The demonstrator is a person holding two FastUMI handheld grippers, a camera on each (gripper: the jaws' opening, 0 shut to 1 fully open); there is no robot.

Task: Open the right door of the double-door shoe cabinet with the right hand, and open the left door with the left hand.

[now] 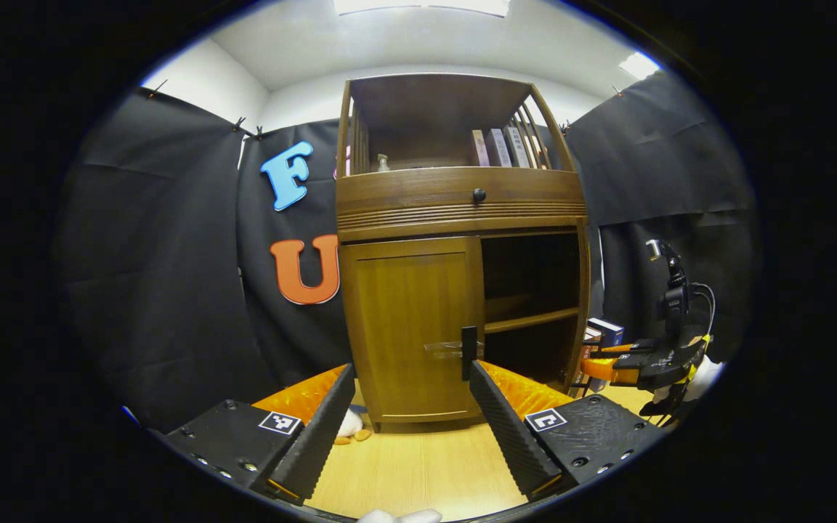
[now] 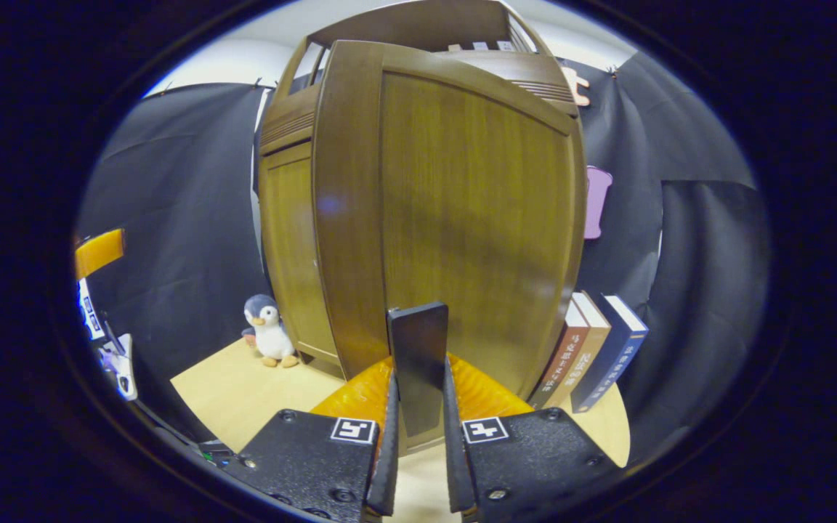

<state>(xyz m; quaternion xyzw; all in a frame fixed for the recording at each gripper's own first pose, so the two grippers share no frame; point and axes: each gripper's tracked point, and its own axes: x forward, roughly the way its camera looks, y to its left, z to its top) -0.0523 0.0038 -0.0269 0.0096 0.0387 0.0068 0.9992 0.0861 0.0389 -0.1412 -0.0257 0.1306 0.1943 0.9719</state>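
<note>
Pale wood floor [image 1: 418,465] under black-draped booth. Penguin toy [image 2: 267,330] stood left of cabinet [image 1: 455,247]. Left door [image 1: 411,327] was shut, left gripper [image 1: 407,378] spread wide before it, empty. Right door [image 2: 462,232] swung out, its handle [image 2: 418,363] pinched by right gripper [image 2: 418,414]. Books [image 2: 593,349] leaned rightmost; spine writing unreadable.

From the left gripper view I can't make out the titles on the row of upright books [image 1: 500,147] on the brown wooden cabinet's top shelf; they are too small. The open right compartment [image 1: 531,276] is dark, so its back is lost to me. A small white plush toy [image 1: 349,423] by the cabinet foot is mostly hidden behind my left claw's finger. In the right gripper view the swung-open wooden right door [image 2: 462,218] covers the cabinet interior, and the dark handle [image 2: 418,363] is perhaps pinched between the right claw [image 2: 418,436] fingers, its lower end hidden.
</note>
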